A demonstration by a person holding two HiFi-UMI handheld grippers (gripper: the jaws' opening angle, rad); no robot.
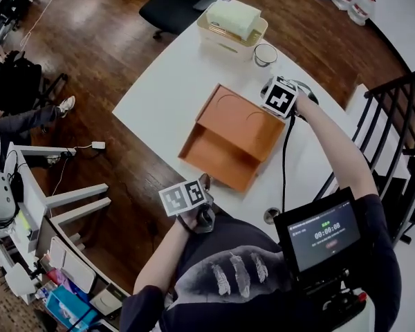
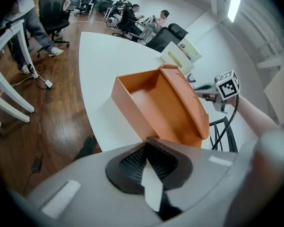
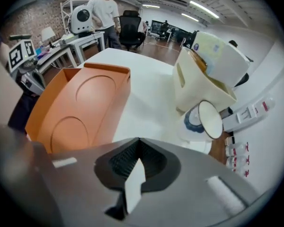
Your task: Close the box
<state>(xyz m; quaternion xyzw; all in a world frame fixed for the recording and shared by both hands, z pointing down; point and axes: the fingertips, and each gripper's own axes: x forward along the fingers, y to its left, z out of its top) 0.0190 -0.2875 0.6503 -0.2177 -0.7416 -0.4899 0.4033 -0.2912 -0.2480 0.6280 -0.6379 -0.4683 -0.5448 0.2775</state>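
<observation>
Orange plastic forms the box (image 1: 218, 159), which sits open near the middle of the white desk (image 1: 162, 95). Its lid (image 1: 241, 122), embossed with two circles, is hinged along the far side of the tray and stands raised, tilted away from the opening.

The left gripper (image 1: 205, 181) is at the near desk edge, just short of the tray's front wall. Its jaws are together with nothing between them. The right gripper (image 1: 266, 88) is beside the lid's far corner, facing its outer face. Its jaws are likewise together and empty. Neither gripper appears to touch the box.

Closing is judged not yet begun. The likely next move is a push on the lid's outer face from the right.

Hazards:
- The box is light and unrestrained, so a push on the lid may slide it toward the near desk edge unless the left gripper braces the front wall
- A cup (image 1: 265, 54) and a cream bin (image 1: 229, 33) stand close behind the right gripper, so a wide backswing could strike them
- A lid let fall off-square may catch on the tray rim
</observation>
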